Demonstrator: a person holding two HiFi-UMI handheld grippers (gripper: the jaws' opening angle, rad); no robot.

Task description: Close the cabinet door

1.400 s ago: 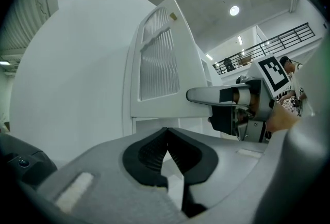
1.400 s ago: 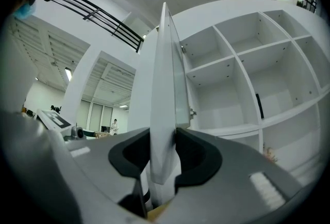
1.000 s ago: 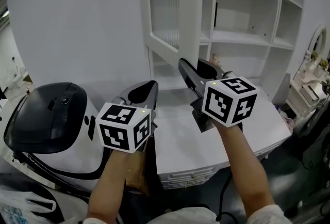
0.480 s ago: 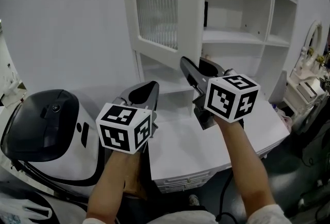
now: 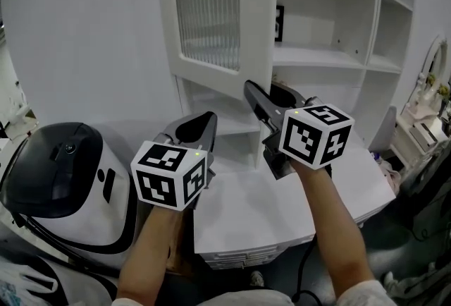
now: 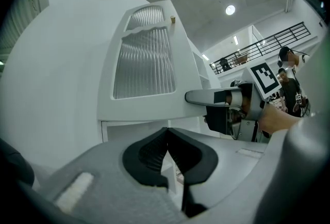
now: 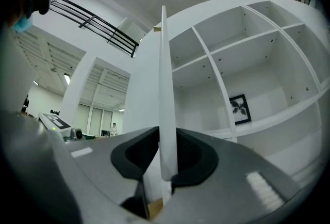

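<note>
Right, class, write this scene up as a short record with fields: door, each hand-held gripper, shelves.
Door: white cabinet door with a ribbed glass panel, standing open
Right hand-held gripper: closed on the door's edge
Left hand-held gripper: jaws together, nothing between them
Shelves: white open shelving, holding a small black-framed plant picture

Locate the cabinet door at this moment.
Head view, upper centre: the cabinet door stands open, left of the shelves, its free edge gripped by the right tongs.
</note>
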